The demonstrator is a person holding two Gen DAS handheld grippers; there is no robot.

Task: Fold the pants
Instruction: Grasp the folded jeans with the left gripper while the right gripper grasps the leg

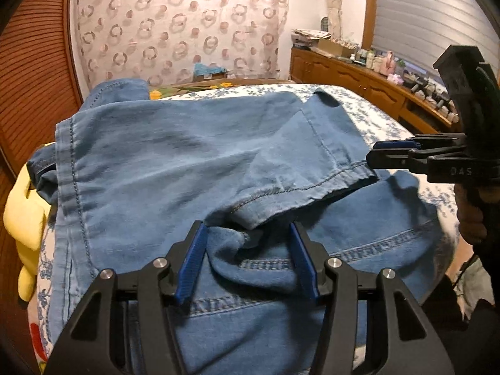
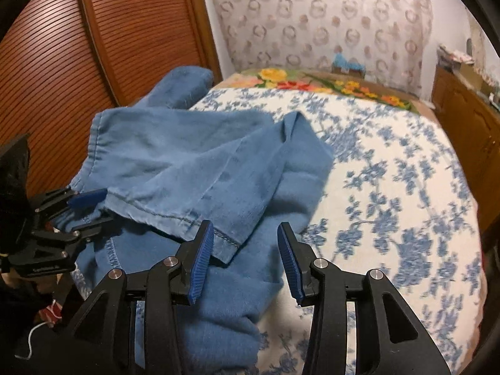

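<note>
1. The bed [image 2: 406, 168], under a white cover printed with blue flowers, carries the whole job. The risk here is the near left edge: in the left wrist view the pants overhang toward 8 o'clock, beside a yellow soft thing [image 1: 23, 218], and a tug that way could drag the pile off the mattress.

2. The pants [image 1: 175, 162], blue denim, lie on the bed's left half with the leg ends already doubled back over the waist part. The upper layer sits askew: in the right wrist view its hem runs slanted from 9 o'clock down toward 6 o'clock, not square to the layer below. Judging by that, another fold made now would lock in a crooked bundle.

3. The waistband [image 1: 272, 264], with its heavy stitching, bunches in a hump between the left tool's pads. A grip taken there would likely catch only one layer, or a wad, and pull the stack apart.

4. The hem [image 2: 175, 215] of the folded-over leg is loose and lifted at its corner; a passing finger could flip it open.

5. The left gripper [image 1: 247, 259] is spread wide, holding nothing, low over the hump at 6 o'clock in its own view.

6. The right gripper [image 2: 245, 259] is also spread apart and empty, its left pad near the hem corner. In the left wrist view it hovers at 3 o'clock, clear of the cloth.
</note>
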